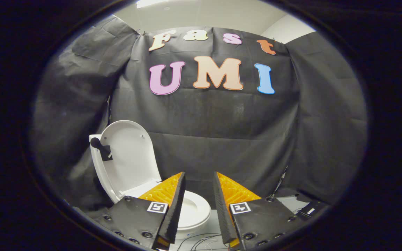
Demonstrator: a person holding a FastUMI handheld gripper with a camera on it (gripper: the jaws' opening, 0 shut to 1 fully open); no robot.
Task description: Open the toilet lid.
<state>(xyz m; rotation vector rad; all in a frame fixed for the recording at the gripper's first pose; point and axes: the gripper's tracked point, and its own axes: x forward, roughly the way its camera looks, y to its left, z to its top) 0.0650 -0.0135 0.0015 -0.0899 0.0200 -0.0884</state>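
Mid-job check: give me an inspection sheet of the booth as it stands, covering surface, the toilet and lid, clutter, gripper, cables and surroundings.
Surface: pale floor under the toilet and to its right.
Job's things: white toilet ahead of the fingers; toilet lid stands raised, leaning back, the seat ring down.
Lid detail: small dark knob fixed near the lid's upper edge.
Clutter: dark flat items on the floor at the right, too small to identify.
Gripper: gripper open, fingers apart, holding nothing, short of the toilet.
Cables: thin wires on the floor between the fingers.
Surroundings: black cloth wall behind; pale ceiling above.
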